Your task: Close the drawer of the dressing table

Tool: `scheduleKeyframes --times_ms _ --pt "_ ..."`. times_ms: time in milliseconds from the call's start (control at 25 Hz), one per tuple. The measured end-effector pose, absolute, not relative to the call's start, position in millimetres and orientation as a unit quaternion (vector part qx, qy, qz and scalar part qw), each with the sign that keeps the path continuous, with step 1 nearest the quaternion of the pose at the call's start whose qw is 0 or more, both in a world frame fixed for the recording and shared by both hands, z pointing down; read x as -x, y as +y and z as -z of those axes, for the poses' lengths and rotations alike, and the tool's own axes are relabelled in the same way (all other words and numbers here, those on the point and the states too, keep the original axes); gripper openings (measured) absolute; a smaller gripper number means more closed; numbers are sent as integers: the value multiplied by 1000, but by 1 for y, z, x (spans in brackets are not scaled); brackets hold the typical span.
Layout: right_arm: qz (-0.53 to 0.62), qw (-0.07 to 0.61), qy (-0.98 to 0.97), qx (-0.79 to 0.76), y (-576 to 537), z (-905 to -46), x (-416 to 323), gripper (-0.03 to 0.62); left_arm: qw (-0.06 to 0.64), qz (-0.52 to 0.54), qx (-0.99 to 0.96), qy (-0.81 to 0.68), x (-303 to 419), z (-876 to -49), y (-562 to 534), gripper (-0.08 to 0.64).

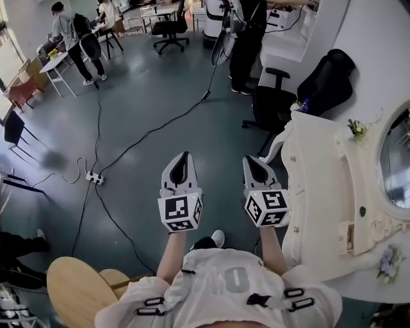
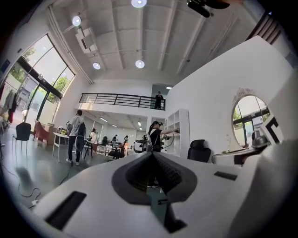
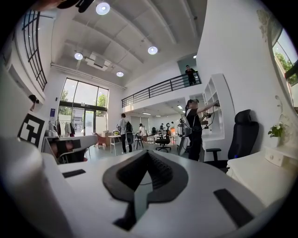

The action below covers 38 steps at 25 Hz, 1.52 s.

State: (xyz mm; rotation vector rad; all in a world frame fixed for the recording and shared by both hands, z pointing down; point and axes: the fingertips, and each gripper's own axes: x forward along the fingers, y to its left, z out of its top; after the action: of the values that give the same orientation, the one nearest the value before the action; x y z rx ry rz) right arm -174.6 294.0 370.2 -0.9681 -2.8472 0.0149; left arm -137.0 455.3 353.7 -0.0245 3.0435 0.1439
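Jaws pressed together on both units, nothing between them. Left gripper [image 1: 184,157] and right gripper [image 1: 253,160] stand left of the dressing table [image 1: 320,186], the right one nearer, neither touching it. The table's small drawer [image 1: 346,237] appears pulled out below its mirror [image 1: 397,160].

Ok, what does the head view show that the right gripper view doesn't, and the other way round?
Only the head view: the power strip and cables on the floor, and the wooden stool.
Only the right gripper view: the ceiling lights, the balcony rail and the person on the balcony.
Both: the black chair, the person at the shelves, the dressing table and the flowers on it.
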Motion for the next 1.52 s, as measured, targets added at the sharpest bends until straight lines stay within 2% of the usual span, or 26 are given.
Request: scheduleKeyframes --times_ms 480,920,1200,1520 --pt "-40 44 -952 299 300 -348 262 8 66 -44 12 997 233 -332 491 19" --pt "-48 30 -971 232 273 -338 323 8 91 -40 86 991 314 -308 461 19" --pt "-54 32 -987 149 217 -345 333 8 82 -38 172 981 351 -312 399 18" --pt "-51 11 -996 -73 107 -340 271 8 67 -52 399 913 369 -312 251 18"
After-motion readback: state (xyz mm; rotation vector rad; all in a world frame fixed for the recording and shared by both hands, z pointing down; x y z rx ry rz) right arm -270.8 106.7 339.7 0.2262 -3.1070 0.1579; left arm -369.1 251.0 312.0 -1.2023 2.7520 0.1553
